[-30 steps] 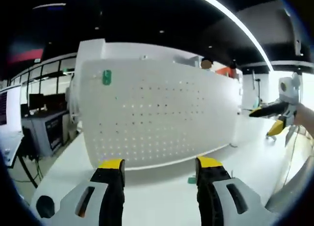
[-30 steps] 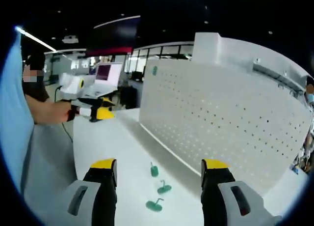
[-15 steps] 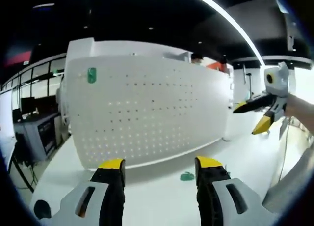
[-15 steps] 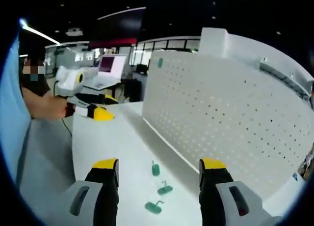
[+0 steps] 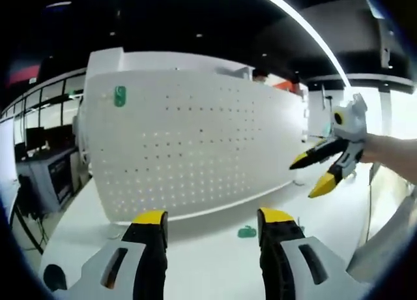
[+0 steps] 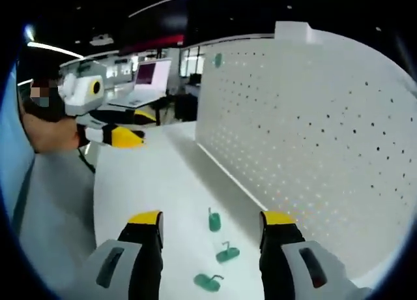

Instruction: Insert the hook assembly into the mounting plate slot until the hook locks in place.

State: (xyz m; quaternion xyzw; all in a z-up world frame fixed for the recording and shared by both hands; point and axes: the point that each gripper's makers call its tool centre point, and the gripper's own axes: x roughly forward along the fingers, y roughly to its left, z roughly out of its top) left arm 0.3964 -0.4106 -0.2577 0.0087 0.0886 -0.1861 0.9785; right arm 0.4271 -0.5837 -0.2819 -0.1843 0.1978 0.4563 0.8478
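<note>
Right now my left gripper (image 5: 210,216) sits low over the white table (image 5: 215,267), jaws spread apart with nothing between them. Straight ahead stands the white pegboard (image 5: 195,143), upright on the table, a green hook (image 5: 119,95) already mounted near its upper left corner. One loose green hook (image 5: 247,232) lies on the table just beyond my left gripper's right jaw tip, in front of the board's base, not touched. My right gripper (image 5: 319,173) comes into the left gripper view from the right, yellow tips parted, held in the air in front of the board's right end, gripping nothing. In the right gripper view my right gripper (image 6: 208,216) is also released, jaws wide and empty, pointing along the table beside the pegboard (image 6: 313,130), which runs off to the right. Three loose green hooks lie on the table (image 6: 150,182) between the jaws: one (image 6: 214,220) farthest out, one (image 6: 227,253) in the middle, one (image 6: 208,282) closest to me, all apart from the jaws and near the board's foot. The mounted hook (image 6: 217,60) shows at the board's far top corner. My left gripper (image 6: 120,135) shows at the left of the right gripper view, above the table, well apart from the hooks.
</note>
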